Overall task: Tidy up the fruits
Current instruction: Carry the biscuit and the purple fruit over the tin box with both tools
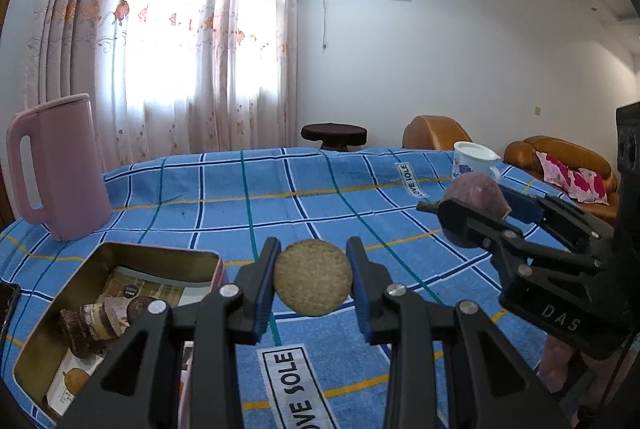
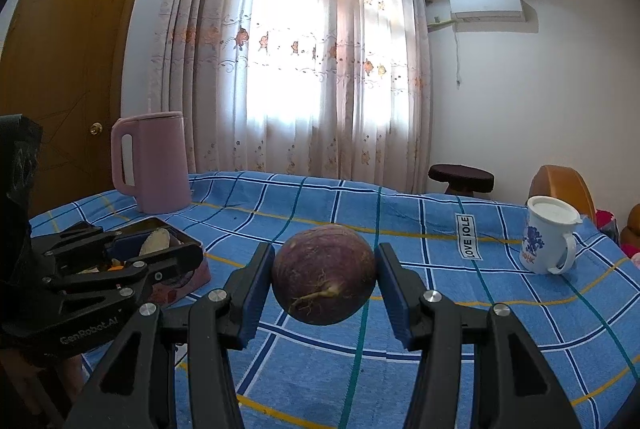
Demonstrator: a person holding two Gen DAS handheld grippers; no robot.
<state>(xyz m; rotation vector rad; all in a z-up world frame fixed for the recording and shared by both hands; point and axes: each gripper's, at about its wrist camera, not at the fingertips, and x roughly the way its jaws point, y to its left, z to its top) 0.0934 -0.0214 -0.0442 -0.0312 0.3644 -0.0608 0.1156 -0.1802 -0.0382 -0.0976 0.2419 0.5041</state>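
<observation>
left tool (image 1: 313,279): jaws clamped, tilted slightly down | right tool (image 2: 324,283): jaws clamped, tilted slightly down

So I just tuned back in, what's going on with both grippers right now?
Both are loaded and held above the blue checked cloth. The left gripper is shut on a flat round tan slice, beside the open tin. The right gripper is shut on a round purple root. Neither item is set down yet.

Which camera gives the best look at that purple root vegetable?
The right wrist view: the purple root vegetable sits centred, clamped in the right gripper, rootlets visible. The left wrist view shows it small and partly hidden.
</observation>
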